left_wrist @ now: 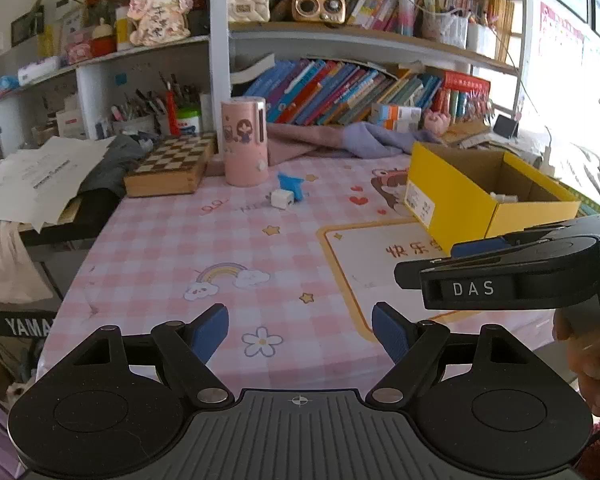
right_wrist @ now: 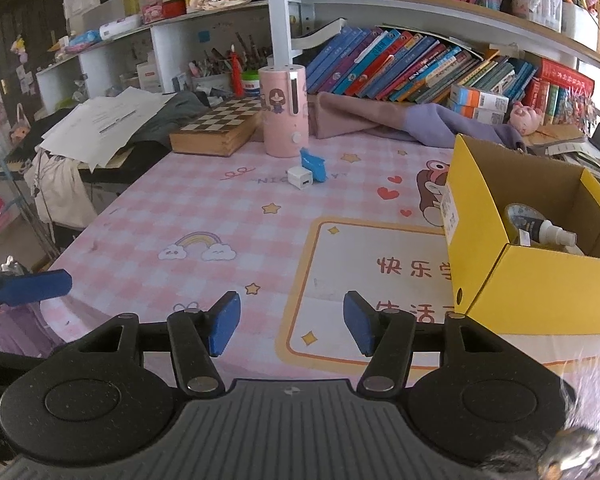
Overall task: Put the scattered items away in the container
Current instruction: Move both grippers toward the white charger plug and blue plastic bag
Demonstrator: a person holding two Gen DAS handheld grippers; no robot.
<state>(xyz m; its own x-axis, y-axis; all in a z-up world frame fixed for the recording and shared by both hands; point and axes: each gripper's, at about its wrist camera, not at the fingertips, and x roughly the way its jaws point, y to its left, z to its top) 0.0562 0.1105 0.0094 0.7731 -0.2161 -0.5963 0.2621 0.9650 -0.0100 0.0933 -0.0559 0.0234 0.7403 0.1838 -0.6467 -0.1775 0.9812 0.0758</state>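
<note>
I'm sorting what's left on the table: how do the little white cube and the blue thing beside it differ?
The white cube is a boxy block with a slot on its near face; the blue thing is flatter and irregular, with a raised corner. The cube looks smaller and sits nearer the cameras; the blue thing lies behind it, closer to the pink canister. Both lie loose on the tablecloth, outside the yellow box.

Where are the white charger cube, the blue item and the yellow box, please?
white charger cube (right_wrist: 300, 178), right wrist view, front face.
blue item (right_wrist: 314, 165), right wrist view, its middle.
yellow box (right_wrist: 540, 286), right wrist view, near outer wall.
</note>
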